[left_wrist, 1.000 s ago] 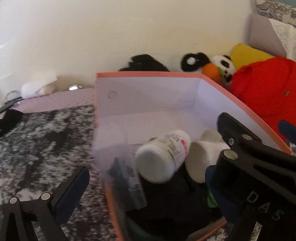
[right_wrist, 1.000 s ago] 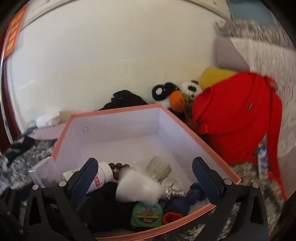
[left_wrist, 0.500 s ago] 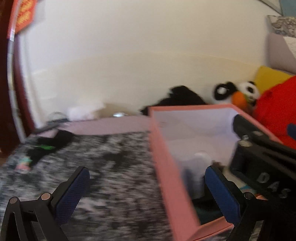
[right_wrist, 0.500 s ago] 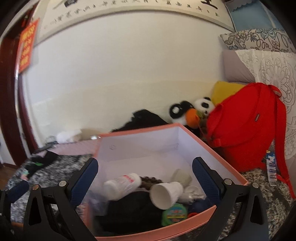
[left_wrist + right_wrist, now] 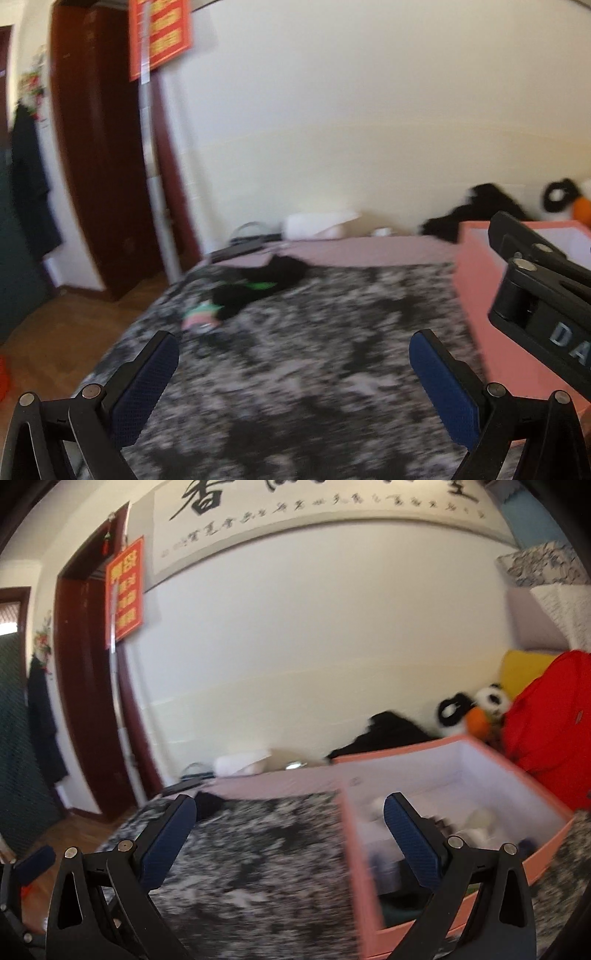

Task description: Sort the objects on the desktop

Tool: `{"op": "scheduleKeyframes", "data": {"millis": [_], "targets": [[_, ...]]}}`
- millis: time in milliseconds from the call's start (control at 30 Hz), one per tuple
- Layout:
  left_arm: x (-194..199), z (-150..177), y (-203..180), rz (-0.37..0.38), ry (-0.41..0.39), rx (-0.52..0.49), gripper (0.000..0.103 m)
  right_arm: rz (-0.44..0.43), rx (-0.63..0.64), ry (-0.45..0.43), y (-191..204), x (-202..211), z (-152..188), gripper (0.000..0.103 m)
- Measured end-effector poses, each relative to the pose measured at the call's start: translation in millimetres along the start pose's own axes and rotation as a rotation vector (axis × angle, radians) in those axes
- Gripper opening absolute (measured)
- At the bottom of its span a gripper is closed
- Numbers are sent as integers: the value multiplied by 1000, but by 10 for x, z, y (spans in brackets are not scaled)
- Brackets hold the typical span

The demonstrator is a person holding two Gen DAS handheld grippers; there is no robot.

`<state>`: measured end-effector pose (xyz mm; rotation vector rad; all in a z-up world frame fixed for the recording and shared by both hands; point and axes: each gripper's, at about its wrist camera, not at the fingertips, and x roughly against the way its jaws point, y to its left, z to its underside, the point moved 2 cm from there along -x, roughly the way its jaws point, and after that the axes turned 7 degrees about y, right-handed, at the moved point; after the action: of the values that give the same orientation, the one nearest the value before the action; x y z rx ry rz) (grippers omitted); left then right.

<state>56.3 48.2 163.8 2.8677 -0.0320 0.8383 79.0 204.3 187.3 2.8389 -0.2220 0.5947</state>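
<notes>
Two grippers hang open and empty over my mottled black-and-white blanket (image 5: pixel 314 350). Legible writing is scarce: white letters "DA" on the black body of the right gripper (image 5: pixel 546 295) crossing the right edge of the left wrist view, blurred yellow characters on a red poster (image 5: pixel 125 590) at upper left, and black brush calligraphy on a scroll (image 5: pixel 314 513) along the top of the right wrist view.

My left gripper (image 5: pixel 293 373) has its blue ribbed pads (image 5: pixel 147 376) spread wide with nothing between them. A second ago it looked down into the box at a white bottle; now it faces bare blanket, with a black-and-green bundle (image 5: pixel 255 284) and a small pink item (image 5: pixel 199 317) at centre left.

My right gripper (image 5: pixel 290 834) is equally wide and holds nothing. The pink cardboard box (image 5: pixel 351 849), white inside, has slid from frame centre to lower right; its contents (image 5: pixel 476 819) are too blurred to name. A red backpack (image 5: pixel 554 731) and a panda plush (image 5: pixel 476 705) sit at right behind it.
</notes>
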Motion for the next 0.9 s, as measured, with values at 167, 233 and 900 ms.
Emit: {"op": "scheduleKeyframes", "data": {"millis": [167, 233, 900], "targets": [[-296, 186, 420, -37, 57, 106, 103, -49, 61, 63, 488, -259, 168, 103], [-483, 257, 506, -43, 103, 115, 103, -45, 125, 81, 676, -349, 271, 103], [-610, 294, 588, -108, 83, 31, 103, -44, 88, 198, 566, -759, 561, 103]]}}
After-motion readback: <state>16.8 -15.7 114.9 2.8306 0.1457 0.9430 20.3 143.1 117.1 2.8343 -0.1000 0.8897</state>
